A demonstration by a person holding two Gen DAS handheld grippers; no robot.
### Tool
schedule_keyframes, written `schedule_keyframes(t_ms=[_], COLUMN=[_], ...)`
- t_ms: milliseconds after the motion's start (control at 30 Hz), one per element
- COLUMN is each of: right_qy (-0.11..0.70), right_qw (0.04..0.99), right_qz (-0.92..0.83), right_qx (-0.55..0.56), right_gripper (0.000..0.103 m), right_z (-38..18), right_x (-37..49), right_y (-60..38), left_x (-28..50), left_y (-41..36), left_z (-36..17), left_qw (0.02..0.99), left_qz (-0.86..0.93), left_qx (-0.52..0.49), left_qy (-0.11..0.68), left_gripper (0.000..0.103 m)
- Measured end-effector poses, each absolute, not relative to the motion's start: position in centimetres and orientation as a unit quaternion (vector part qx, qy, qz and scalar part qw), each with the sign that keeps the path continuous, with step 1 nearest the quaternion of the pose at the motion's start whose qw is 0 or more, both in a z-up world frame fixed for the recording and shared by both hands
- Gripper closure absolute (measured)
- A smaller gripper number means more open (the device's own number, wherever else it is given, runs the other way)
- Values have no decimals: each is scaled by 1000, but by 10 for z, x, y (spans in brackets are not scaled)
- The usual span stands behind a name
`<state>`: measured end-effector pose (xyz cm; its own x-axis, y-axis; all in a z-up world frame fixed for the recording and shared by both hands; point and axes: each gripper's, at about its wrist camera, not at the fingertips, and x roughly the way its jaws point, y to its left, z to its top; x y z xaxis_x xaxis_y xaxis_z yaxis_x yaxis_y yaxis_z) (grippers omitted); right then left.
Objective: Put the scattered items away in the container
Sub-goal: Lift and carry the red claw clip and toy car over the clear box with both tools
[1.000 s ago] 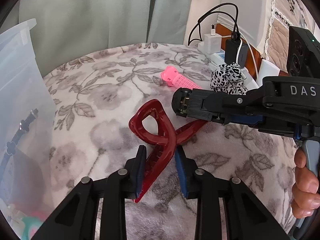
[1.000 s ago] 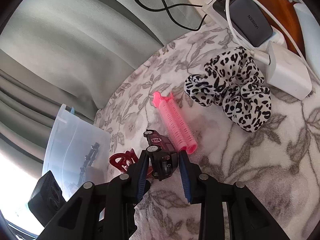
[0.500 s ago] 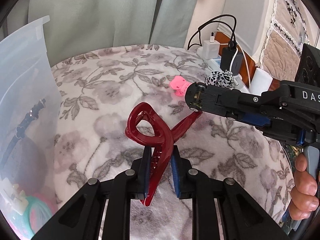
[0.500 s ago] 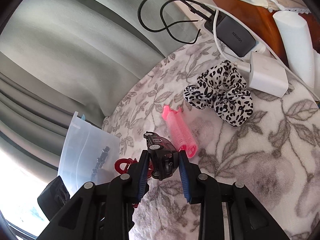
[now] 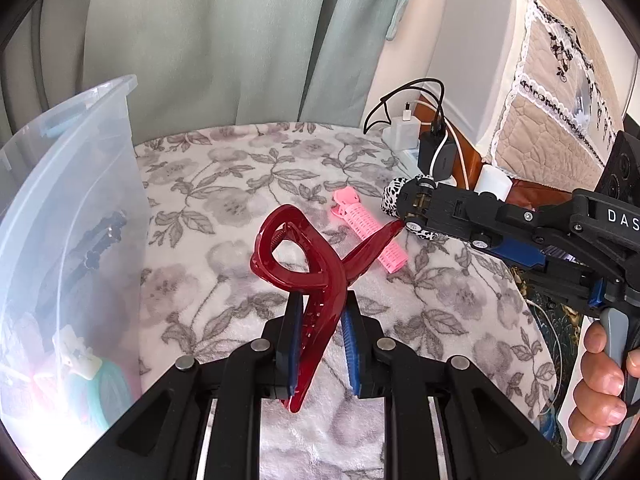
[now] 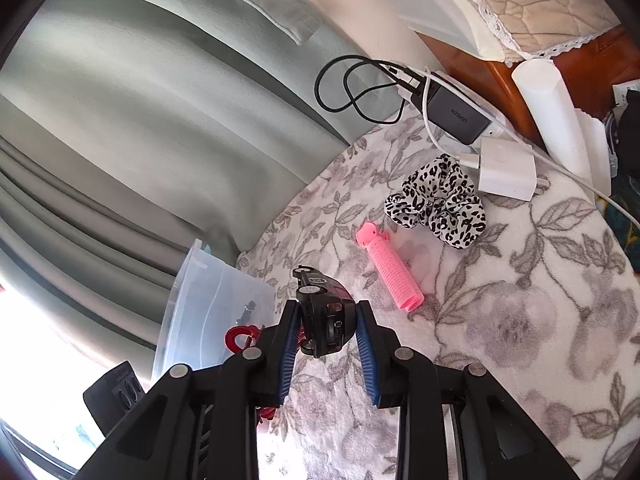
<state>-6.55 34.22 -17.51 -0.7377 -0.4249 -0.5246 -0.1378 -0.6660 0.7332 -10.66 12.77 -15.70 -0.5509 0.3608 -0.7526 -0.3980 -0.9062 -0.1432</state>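
Observation:
My left gripper (image 5: 320,336) is shut on a dark red hair claw clip (image 5: 308,264) and holds it above the floral cloth. My right gripper (image 6: 326,340) is shut on a small dark toy car (image 6: 326,312), also lifted; it shows at the right of the left wrist view (image 5: 420,208). The clear plastic container (image 5: 68,216) stands at the left with several items inside; it also shows in the right wrist view (image 6: 208,300). A pink hair roller (image 6: 390,272) and a leopard-print scrunchie (image 6: 438,200) lie on the cloth.
Chargers, a power strip and cables (image 6: 456,116) sit at the cloth's far right edge beside a white roll (image 6: 548,116). Green curtains (image 5: 240,40) hang behind. The floral cloth (image 5: 224,184) covers a round surface.
Both grippers have risen with their objects. The claw clip left the cloth and now hangs in the air; the toy car has lifted higher and moved back from the roller.

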Motion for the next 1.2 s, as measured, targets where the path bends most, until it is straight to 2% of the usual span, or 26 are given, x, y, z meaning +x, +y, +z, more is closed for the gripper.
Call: schedule_keyframes(t_ms=[433,1200], right_qy=[-414,-339], right_qw=[83,145], right_qz=[-851,-898], right_qx=[311,240], right_gripper=[74,74], right_z=[-143,-39], right_x=[-34,16], right_y=[352,280], left_x=[-81,-21], left_y=[122,50], left_z=[-118,-35], left_qw=[224,213], left_qz=[897,939], left_qx=[-381,-264], left_qy=[12,-48], left_gripper=[84,84])
